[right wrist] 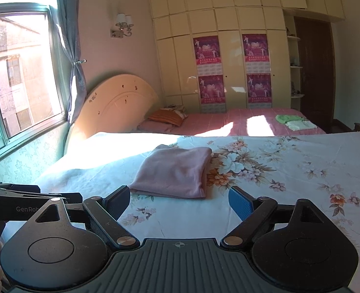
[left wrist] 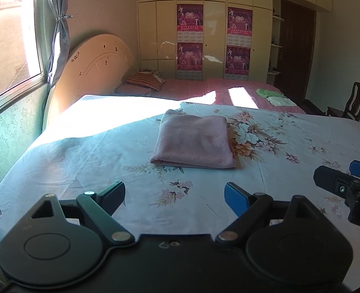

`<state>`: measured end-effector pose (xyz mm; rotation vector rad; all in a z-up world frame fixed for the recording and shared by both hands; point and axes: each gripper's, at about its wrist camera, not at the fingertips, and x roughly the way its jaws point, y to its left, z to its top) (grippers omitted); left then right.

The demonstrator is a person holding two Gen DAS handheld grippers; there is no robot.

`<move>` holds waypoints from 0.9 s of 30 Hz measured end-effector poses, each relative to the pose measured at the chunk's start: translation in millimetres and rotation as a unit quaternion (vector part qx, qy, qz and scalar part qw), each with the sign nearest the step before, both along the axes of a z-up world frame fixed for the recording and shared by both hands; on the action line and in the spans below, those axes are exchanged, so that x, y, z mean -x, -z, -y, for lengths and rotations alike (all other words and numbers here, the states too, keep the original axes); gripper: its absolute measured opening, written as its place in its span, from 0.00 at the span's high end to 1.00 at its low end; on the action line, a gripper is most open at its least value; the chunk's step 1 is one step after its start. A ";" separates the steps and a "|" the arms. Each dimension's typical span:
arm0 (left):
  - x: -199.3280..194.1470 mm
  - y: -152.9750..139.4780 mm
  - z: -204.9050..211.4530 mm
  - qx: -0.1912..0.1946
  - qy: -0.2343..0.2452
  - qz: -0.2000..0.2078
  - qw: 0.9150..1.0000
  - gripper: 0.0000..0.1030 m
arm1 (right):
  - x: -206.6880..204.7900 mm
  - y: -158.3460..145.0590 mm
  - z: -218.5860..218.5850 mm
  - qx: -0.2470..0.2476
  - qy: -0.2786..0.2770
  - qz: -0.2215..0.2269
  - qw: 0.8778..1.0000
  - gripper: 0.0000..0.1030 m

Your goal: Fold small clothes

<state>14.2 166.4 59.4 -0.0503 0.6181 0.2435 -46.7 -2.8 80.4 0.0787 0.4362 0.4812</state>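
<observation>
A pink garment (left wrist: 193, 141) lies folded into a neat rectangle on the floral bedsheet (left wrist: 289, 146), a short way ahead of both grippers. In the right wrist view the same pink garment (right wrist: 174, 172) sits just beyond the fingertips, on the floral bedsheet (right wrist: 289, 166). My left gripper (left wrist: 174, 196) stands open over the sheet with nothing between its fingers. My right gripper (right wrist: 178, 202) is also open and empty. In the left wrist view the right gripper (left wrist: 338, 173) shows at the right edge, and part of the left gripper's body (right wrist: 21, 202) shows at the left of the right wrist view.
A second bed with a pink cover (left wrist: 199, 86) lies behind, holding a striped pillow (left wrist: 144, 80) and folded green and white clothes (left wrist: 275, 96). A wooden headboard (left wrist: 92, 68) and a window (left wrist: 6, 39) are at left, a chair (left wrist: 353, 102) at right, wardrobes (left wrist: 214, 31) at the back.
</observation>
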 end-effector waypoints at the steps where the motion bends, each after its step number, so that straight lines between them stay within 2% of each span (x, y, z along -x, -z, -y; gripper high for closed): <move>1: -0.2 0.1 0.1 -0.001 0.000 0.000 1.000 0.15 | 0.2 -0.1 -0.5 0.000 -0.002 0.000 1.000 0.15; 27: -4.2 6.5 -10.8 0.006 0.001 -0.010 1.000 0.15 | -3.8 2.1 -17.5 0.011 -0.007 -0.006 1.000 0.15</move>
